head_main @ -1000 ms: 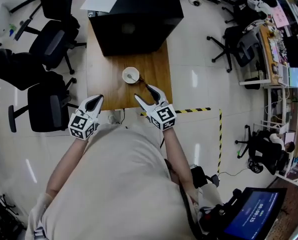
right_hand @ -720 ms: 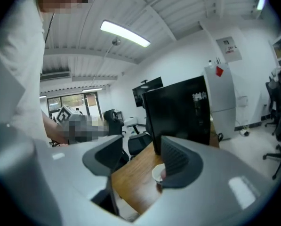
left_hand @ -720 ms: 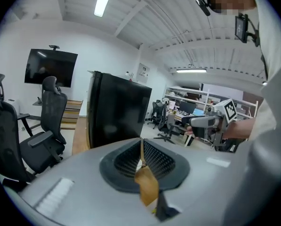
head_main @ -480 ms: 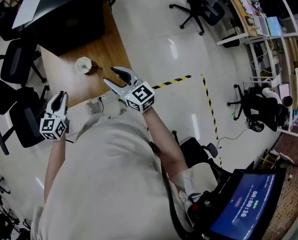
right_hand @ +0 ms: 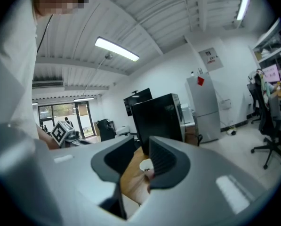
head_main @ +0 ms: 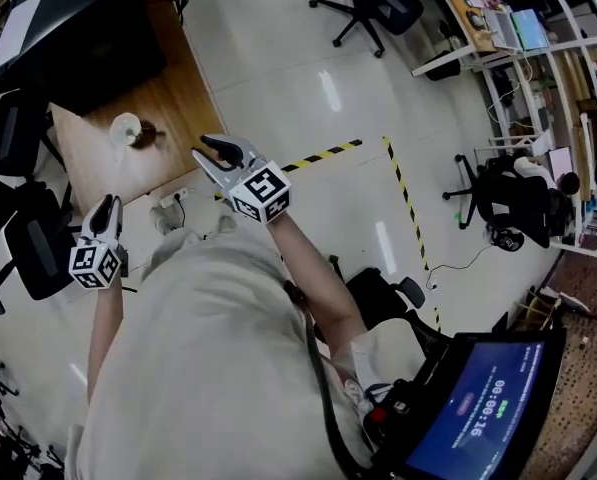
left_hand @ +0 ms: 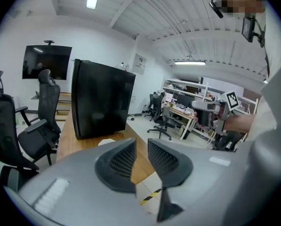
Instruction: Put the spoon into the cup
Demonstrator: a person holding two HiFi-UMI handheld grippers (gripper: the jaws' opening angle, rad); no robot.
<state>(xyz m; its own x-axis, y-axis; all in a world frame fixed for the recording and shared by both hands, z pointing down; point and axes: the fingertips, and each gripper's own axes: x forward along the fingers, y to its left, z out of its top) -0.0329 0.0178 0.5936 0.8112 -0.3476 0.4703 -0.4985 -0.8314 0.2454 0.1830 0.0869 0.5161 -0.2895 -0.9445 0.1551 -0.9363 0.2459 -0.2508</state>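
Head view: the white cup (head_main: 125, 128) is seen standing on the wooden counter (head_main: 183, 93), upper left of frame. The spoon (head_main: 146, 133) is seen as a dark handle at the cup's right rim. The right hand-held gripper (head_main: 200, 146) is held near the counter's lower right edge, released; its jaws have just been closing, with nothing between them. The left hand-held gripper (head_main: 108, 204) is held lower left, its jaws narrowly parted and empty.

Left tongs (head_main: 107, 206) and right tongs (head_main: 204, 149): pale grey shells, black ribbed pads. Each carries a white cube (head_main: 96, 265) with black square markers. I'm in a beige short-sleeved shirt (head_main: 203, 358), with a black cable (head_main: 313, 360) down its right side.
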